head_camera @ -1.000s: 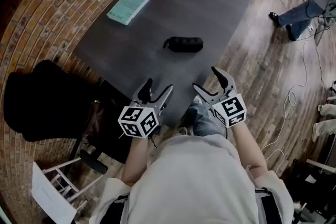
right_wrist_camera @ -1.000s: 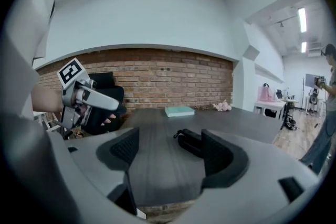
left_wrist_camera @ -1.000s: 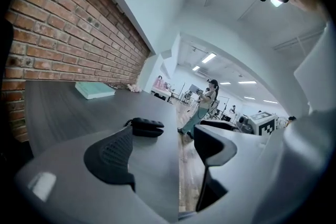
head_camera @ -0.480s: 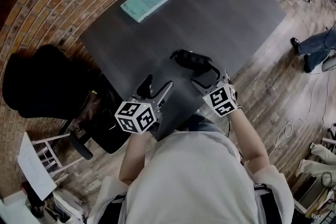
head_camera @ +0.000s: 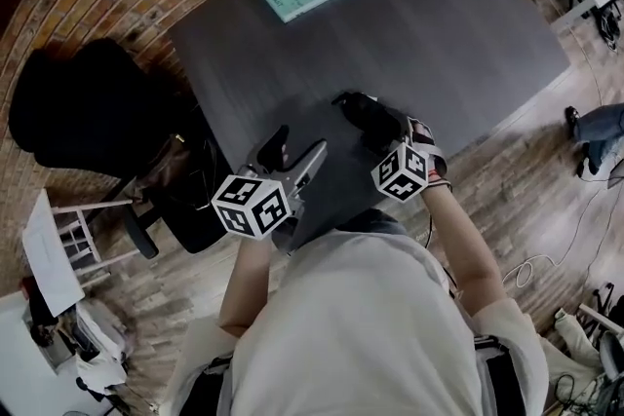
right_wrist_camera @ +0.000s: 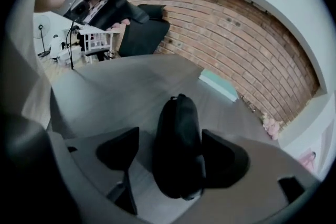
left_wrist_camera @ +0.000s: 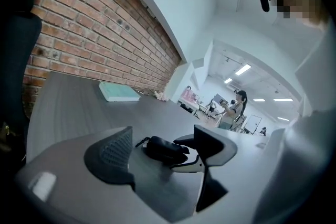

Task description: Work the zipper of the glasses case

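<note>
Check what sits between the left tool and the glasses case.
Only bare table. In the head view, nothing lies between the left tool and the glasses case. The left gripper view agrees.

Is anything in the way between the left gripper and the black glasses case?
No, nothing visible. Only bare table lies between the left gripper and the glasses case. The right gripper straddles the case with open jaws, but it comes from the other side.

office-like studio, brick wall (left_wrist_camera: 94, 23), dark table (head_camera: 458, 44), ceiling strip lights (left_wrist_camera: 242, 69)
</note>
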Motion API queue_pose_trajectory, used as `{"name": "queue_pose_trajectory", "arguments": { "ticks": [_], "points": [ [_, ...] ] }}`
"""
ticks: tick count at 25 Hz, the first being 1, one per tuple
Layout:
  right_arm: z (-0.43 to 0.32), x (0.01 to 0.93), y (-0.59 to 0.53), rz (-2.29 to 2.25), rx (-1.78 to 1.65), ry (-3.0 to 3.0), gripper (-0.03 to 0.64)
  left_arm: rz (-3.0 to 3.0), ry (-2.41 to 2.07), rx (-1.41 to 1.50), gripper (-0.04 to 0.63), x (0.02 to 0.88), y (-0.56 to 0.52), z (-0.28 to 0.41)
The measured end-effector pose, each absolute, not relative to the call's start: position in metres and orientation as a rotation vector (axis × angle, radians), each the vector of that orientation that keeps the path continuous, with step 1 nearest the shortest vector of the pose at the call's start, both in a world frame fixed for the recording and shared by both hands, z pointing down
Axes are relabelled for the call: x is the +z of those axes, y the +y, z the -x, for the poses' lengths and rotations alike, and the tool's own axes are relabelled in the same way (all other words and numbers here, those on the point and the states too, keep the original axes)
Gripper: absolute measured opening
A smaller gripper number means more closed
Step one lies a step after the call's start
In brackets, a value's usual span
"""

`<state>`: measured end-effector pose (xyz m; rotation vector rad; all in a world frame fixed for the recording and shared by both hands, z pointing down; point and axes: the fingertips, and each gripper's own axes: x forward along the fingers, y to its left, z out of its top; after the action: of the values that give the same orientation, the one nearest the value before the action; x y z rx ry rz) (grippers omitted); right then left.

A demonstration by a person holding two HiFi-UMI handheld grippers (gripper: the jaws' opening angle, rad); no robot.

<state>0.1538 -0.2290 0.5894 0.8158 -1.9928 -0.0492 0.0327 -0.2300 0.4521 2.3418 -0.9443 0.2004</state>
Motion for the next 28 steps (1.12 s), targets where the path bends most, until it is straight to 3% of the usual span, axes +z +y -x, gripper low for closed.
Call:
{"name": "queue_pose_trajectory", "arguments": {
  "ticks": [7, 14, 22, 28],
  "points": [
    [-0.164, 0.613, -0.243, -0.705, -0.155, -1.907, 0.349, -2.314, -1.037, 0.179, 0.351, 0.453, -0.234, -0.021],
    [-0.167, 0.616, -0.252, -0.647, -0.131, -1.938, 0.299, -2.3, -1.081, 0.157, 0.351, 0.453, -0.235, -0.02],
    [-0.189, 0.602, -0.27, -0.78, 0.08, -2.031, 0.279, -2.324, -1.095, 0.169, 0.351, 0.454, -0.231, -0.025],
    [-0.169, 0.541, -0.268, -0.884, 0.231, -2.323, 0.275, -2.364, -1.02, 0.141, 0.351, 0.451, -0.224, -0.04]
  ]
}}
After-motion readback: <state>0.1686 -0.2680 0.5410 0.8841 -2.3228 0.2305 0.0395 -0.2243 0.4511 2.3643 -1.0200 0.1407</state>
